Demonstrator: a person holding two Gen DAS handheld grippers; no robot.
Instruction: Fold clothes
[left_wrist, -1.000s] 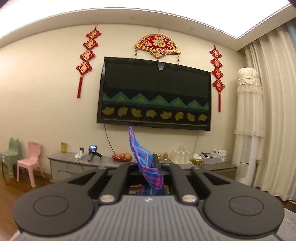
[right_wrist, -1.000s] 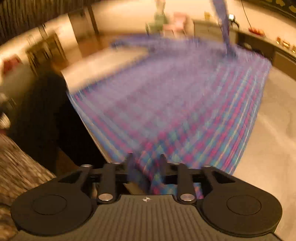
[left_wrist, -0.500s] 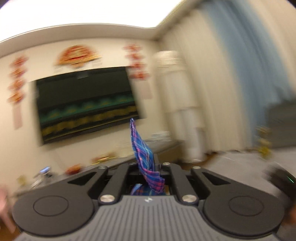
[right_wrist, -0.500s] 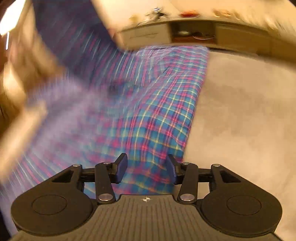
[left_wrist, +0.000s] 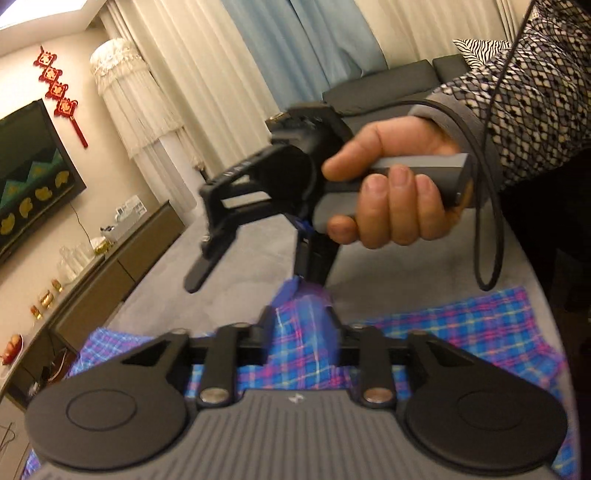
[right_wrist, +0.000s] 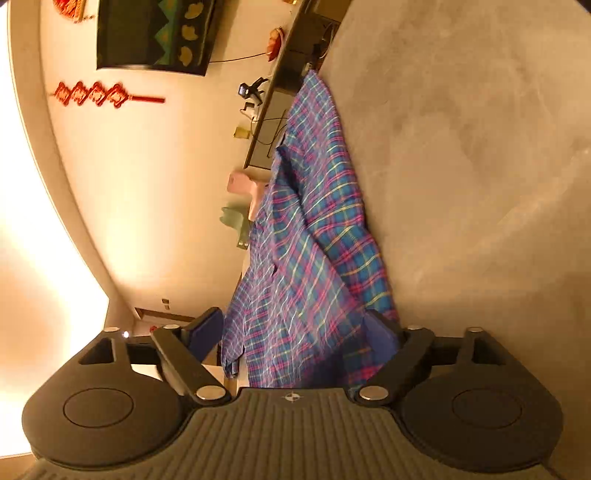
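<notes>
In the left wrist view, the right gripper (left_wrist: 243, 273) and hand (left_wrist: 388, 184) block centre frame; bare grey surface (left_wrist: 229, 266) lies open at centre left.

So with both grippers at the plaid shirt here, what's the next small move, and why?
Probably draw the left gripper and right gripper back clear. Both jaws have just been opening, the plaid shirt lies loose between them on the grey surface.

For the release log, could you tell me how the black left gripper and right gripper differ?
The left gripper's jaws stand narrowly apart; the right gripper's gape wide. A tuft of blue plaid shirt fills the left gripper's gap; a broad fold crosses the right gripper's. Both have just been opening.
</notes>
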